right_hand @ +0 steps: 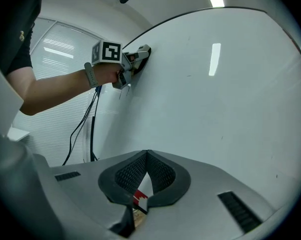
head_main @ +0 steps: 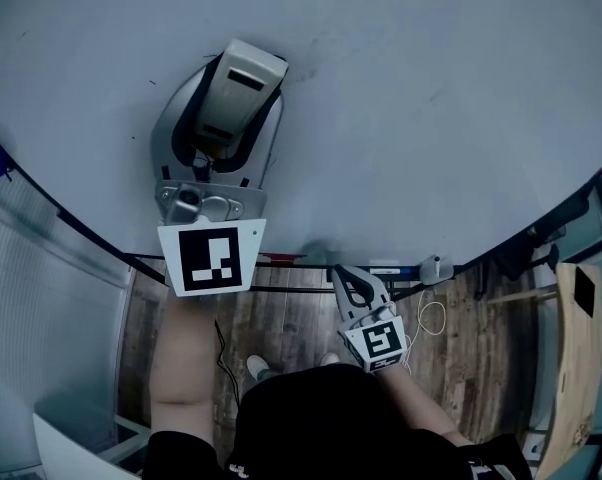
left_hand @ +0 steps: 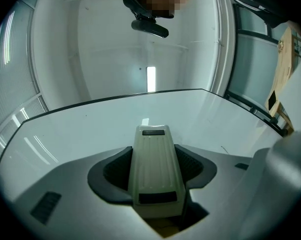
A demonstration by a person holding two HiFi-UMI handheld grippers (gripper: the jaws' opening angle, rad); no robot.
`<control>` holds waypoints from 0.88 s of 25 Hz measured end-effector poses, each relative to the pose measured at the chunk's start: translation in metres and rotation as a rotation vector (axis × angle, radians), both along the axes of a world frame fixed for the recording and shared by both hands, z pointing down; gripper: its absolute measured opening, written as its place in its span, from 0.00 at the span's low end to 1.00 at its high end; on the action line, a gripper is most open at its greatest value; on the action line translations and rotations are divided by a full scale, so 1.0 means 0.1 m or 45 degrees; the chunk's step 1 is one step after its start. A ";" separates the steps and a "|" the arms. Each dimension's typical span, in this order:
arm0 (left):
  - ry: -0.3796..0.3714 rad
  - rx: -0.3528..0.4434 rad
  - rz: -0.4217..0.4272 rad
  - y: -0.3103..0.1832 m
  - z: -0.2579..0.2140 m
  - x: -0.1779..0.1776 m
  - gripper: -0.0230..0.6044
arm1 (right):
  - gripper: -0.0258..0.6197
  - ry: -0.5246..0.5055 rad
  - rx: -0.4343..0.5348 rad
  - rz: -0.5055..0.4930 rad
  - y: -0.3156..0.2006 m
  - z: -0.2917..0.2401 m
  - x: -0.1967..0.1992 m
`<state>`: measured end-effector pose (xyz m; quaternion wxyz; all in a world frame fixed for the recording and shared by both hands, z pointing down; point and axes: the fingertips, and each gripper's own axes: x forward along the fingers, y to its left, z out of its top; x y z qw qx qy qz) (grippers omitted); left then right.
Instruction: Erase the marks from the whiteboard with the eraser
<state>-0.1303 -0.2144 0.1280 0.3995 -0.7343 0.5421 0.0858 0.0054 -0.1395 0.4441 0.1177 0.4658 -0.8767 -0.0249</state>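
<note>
The whiteboard (head_main: pixel 431 98) fills the head view, with only a faint smudge (head_main: pixel 326 40) on it. My left gripper (head_main: pixel 231 108) is shut on the cream eraser (head_main: pixel 251 68) and holds it flat against the board at upper left. In the left gripper view the eraser (left_hand: pixel 153 144) sits between the dark pads of the left gripper (left_hand: pixel 155 171). My right gripper (head_main: pixel 343 276) hangs low by the board's bottom edge, shut and holding nothing. In the right gripper view its tips (right_hand: pixel 147 155) meet, and the left gripper (right_hand: pixel 139 55) shows far up the whiteboard (right_hand: pixel 215 109).
A ledge along the board's bottom edge carries a red marker (head_main: pixel 281 258) and a small white item (head_main: pixel 436 266). Below lie a wooden floor (head_main: pixel 481 358) and cables (head_main: pixel 221 358). A wooden panel (head_main: pixel 573 348) stands at right, window blinds (head_main: pixel 31 288) at left.
</note>
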 end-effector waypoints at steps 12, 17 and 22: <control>0.251 -0.016 -0.013 -0.04 0.59 -0.77 0.46 | 0.08 0.045 -0.065 -0.050 -0.06 0.19 -0.13; 0.317 -0.072 -0.054 -0.07 1.12 -1.05 0.46 | 0.08 0.065 -0.098 -0.064 -0.05 0.31 -0.21; 0.302 -0.164 -0.110 -0.08 1.78 -1.27 0.46 | 0.09 0.081 -0.120 -0.079 -0.03 0.40 -0.31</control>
